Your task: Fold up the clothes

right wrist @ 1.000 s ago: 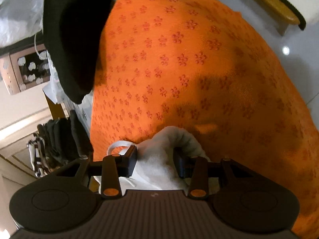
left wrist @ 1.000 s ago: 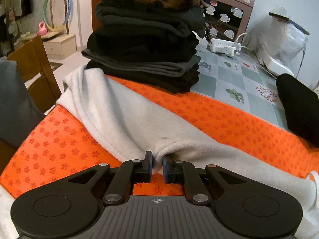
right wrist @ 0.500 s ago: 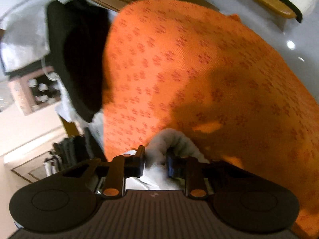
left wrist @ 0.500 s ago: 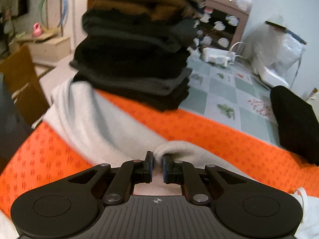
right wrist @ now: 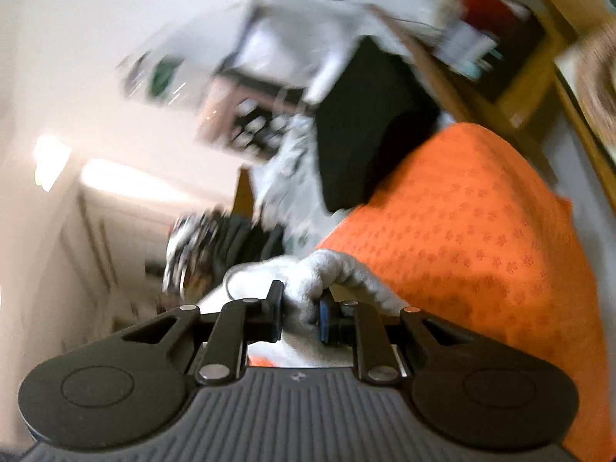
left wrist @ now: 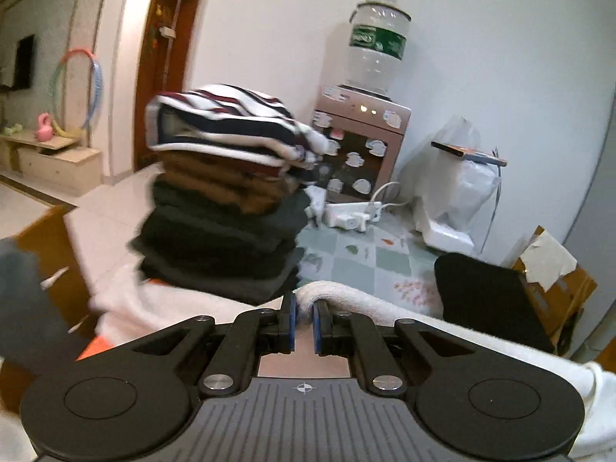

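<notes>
A white fleece garment (left wrist: 369, 302) hangs between both grippers, lifted off the orange cloth (right wrist: 481, 246). My left gripper (left wrist: 304, 321) is shut on a fold of it; the fabric runs off to the right and down on the left. My right gripper (right wrist: 299, 313) is shut on another bunched part of the white garment (right wrist: 327, 273), above the orange cloth. The right wrist view is blurred by motion.
A tall stack of folded clothes (left wrist: 223, 208) with a striped one on top stands just ahead on the left. A black folded garment (left wrist: 489, 300) lies at the right. Behind are a water dispenser (left wrist: 369, 115), a power strip (left wrist: 354, 215) and a plastic bag (left wrist: 454, 188).
Both grippers have risen and tilted up with the white garment. The right gripper closed on the fabric. The left view now looks over the stack at the room.
</notes>
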Demonstrator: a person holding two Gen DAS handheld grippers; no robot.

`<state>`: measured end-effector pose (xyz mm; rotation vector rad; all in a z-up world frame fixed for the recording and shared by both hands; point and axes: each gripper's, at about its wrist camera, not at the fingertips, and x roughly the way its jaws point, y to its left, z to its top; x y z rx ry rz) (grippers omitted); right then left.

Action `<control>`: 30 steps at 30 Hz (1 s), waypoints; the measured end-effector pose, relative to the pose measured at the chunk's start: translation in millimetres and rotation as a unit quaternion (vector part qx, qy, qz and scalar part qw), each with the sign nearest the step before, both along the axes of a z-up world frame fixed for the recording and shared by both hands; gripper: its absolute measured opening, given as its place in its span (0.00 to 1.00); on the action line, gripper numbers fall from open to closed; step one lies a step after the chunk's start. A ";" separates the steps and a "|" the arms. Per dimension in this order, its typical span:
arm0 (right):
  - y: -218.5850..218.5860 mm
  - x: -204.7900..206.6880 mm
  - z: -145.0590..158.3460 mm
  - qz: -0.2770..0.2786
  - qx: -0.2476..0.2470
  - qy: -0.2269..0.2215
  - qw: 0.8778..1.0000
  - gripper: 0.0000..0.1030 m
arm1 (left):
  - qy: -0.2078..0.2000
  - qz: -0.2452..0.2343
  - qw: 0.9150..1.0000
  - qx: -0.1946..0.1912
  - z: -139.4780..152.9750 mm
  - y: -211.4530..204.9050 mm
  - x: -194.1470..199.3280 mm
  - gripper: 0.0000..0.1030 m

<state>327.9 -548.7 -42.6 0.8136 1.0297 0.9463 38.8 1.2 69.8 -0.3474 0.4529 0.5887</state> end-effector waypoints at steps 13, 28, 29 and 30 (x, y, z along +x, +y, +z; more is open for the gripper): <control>-5.7 -114.7 -19.6 0.197 -0.176 -0.204 0.943 0.18 | 0.119 0.019 0.992 0.022 -117.5 -113.1 -174.9 0.10; 16.6 -125.3 -12.3 0.212 -0.280 -0.164 0.922 0.50 | 0.142 0.025 0.989 0.030 -159.3 -111.2 -173.2 0.11; 18.8 -118.8 -13.6 0.204 -0.283 -0.150 0.925 0.50 | 0.144 0.025 0.989 0.031 -160.5 -110.5 -171.3 0.11; 20.6 -112.8 -15.1 0.200 -0.280 -0.137 0.929 0.50 | 0.147 0.025 0.988 0.033 -161.2 -110.5 -170.0 0.11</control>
